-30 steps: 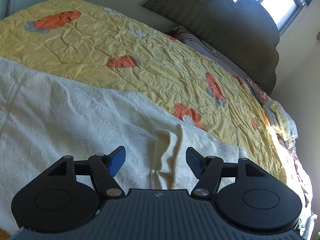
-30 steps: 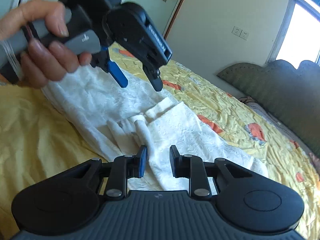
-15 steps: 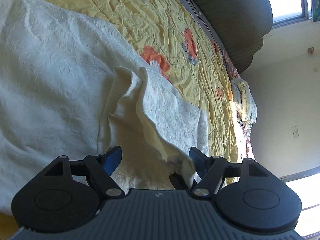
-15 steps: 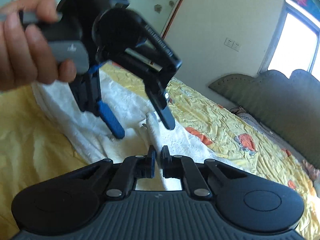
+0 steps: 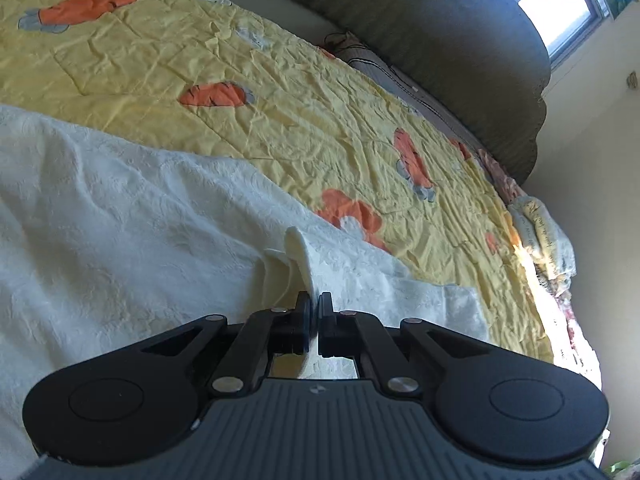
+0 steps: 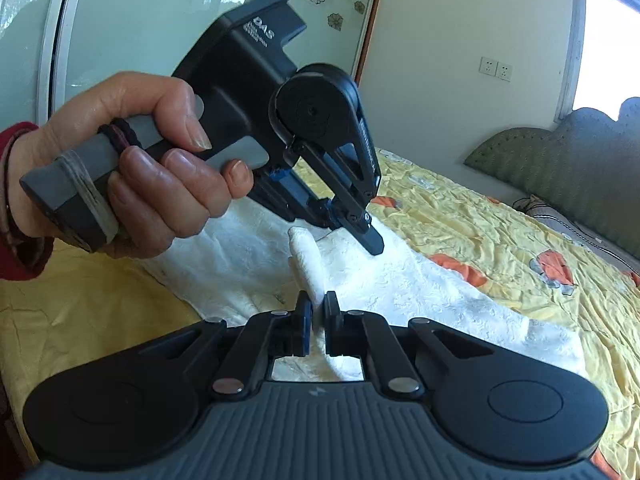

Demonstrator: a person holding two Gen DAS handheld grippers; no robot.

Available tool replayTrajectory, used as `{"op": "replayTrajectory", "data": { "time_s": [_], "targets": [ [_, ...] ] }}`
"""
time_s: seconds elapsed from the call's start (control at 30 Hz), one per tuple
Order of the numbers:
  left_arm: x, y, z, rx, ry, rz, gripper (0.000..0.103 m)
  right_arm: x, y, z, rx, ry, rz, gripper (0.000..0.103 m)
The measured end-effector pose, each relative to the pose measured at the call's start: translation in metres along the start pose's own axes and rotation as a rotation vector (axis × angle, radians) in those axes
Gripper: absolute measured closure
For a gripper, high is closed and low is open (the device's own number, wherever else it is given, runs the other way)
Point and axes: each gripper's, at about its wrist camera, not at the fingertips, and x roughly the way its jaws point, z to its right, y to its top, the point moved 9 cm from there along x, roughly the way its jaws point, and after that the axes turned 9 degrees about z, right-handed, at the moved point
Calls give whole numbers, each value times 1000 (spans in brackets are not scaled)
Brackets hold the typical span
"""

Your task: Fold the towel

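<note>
A white textured towel (image 5: 140, 220) lies spread over the yellow bedspread (image 5: 160, 60), with a ridge of cloth pulled up in its middle. My left gripper (image 5: 315, 308) points down at that ridge; its jaws are closing and the pads pinch a thin fold of towel. In the right wrist view a hand (image 6: 152, 160) holds the left gripper (image 6: 370, 240) just above the towel (image 6: 420, 292). My right gripper (image 6: 318, 312) is shut on a raised fold of the same towel, right beside the left one.
The bedspread (image 6: 500, 232) with orange carrot prints stretches to a dark padded headboard (image 5: 460, 60) under a window. A bundle of bedding (image 5: 544, 232) lies at the bed's far right edge. Sliding wardrobe doors (image 6: 140, 40) stand behind the hand.
The left gripper went from wide open to shut on the towel's raised fold. The right gripper's jaws closed from a small gap onto its fold. The hand with the left gripper came lower.
</note>
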Motion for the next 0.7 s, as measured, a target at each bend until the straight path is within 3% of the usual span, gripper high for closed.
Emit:
{"op": "replayTrajectory", "data": {
  "time_s": [0.07, 0.17, 0.3, 0.4, 0.47, 0.5, 0.67, 0.7],
  "targets": [
    [10, -10, -8, 6, 24, -35, 101, 10, -15, 0, 8, -3, -68, 94],
    [14, -16, -13, 19, 26, -28, 101, 3, -14, 5, 49, 17, -89, 93],
    [12, -18, -10, 65, 36, -10, 101, -29, 12, 26, 239, 144, 7, 90],
    [12, -19, -11, 58, 35, -4, 101, -23, 12, 54, 349, 50, 23, 90],
    [12, -19, -11, 60, 34, -5, 101, -6, -10, 61, 338, -30, -82, 90],
    [13, -19, -11, 62, 35, -8, 101, 6, -25, 58, 326, -26, -172, 90],
    [12, -19, -10, 76, 43, -12, 99, 16, -1, 66, 330, -65, -94, 90],
    [12, -19, -9, 78, 46, -13, 94, 22, 5, 72, 326, -84, -82, 89]
  ]
}}
